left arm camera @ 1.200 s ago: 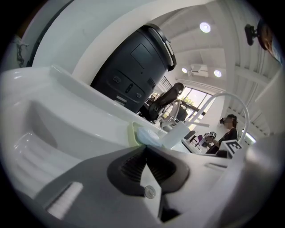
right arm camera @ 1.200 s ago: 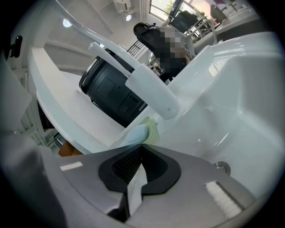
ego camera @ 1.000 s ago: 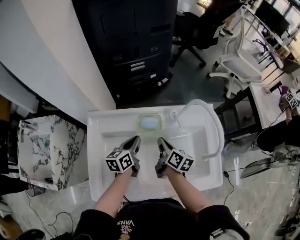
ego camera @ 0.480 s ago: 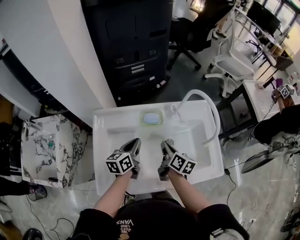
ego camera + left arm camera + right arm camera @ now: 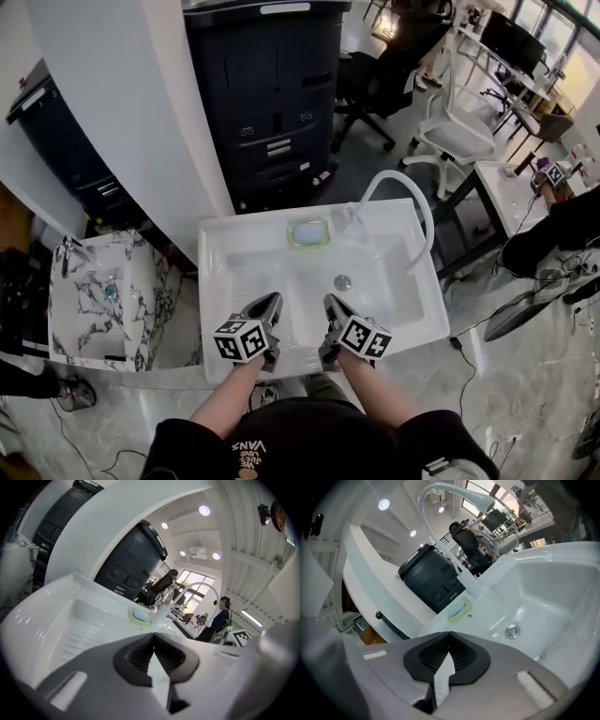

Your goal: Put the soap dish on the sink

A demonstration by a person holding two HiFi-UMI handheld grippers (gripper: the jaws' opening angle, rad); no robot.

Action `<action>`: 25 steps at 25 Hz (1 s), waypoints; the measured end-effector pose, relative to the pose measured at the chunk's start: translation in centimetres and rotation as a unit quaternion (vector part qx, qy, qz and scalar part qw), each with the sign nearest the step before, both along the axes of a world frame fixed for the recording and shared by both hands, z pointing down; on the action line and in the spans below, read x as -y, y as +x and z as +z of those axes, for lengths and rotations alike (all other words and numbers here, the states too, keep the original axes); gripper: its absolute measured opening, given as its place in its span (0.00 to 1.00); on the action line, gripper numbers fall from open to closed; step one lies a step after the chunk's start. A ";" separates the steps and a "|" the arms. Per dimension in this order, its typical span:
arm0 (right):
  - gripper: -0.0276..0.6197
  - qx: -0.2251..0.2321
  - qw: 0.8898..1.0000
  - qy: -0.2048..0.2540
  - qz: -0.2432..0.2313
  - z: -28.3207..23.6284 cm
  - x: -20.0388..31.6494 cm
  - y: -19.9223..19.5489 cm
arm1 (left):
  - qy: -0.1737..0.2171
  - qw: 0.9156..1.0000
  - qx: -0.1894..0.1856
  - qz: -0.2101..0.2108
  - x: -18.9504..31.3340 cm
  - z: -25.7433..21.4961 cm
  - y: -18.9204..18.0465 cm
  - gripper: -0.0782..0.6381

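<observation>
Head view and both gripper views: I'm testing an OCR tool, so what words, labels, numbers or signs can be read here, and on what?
No text reads clearly.
The person's shirt print: upside down, too small to read.
The left cube and right cube: square marker patterns, no letters.
Pale labels on the black machine: too small to read.
On the soap dish and sink: none.

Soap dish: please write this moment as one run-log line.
soap dish: on sink back ledge, left of faucet | left claw: shut, empty | right claw: shut, empty
</observation>
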State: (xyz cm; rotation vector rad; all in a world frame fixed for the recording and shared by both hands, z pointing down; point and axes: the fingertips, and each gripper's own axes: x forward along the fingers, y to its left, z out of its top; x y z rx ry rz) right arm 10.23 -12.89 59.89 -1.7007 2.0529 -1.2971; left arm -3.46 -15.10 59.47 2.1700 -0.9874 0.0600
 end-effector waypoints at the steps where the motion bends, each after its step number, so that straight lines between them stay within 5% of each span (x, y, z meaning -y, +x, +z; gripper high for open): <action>1: 0.05 -0.003 1.000 0.000 0.002 0.0 -0.5 -0.1 | 0.001 1.000 0.001 0.002 -0.5 0.0 -0.2 0.18; 25: 0.05 -0.040 0.998 0.016 0.042 -1.8 -10.7 -4.4 | 0.027 0.996 0.015 0.085 -10.2 -1.9 -4.3 0.18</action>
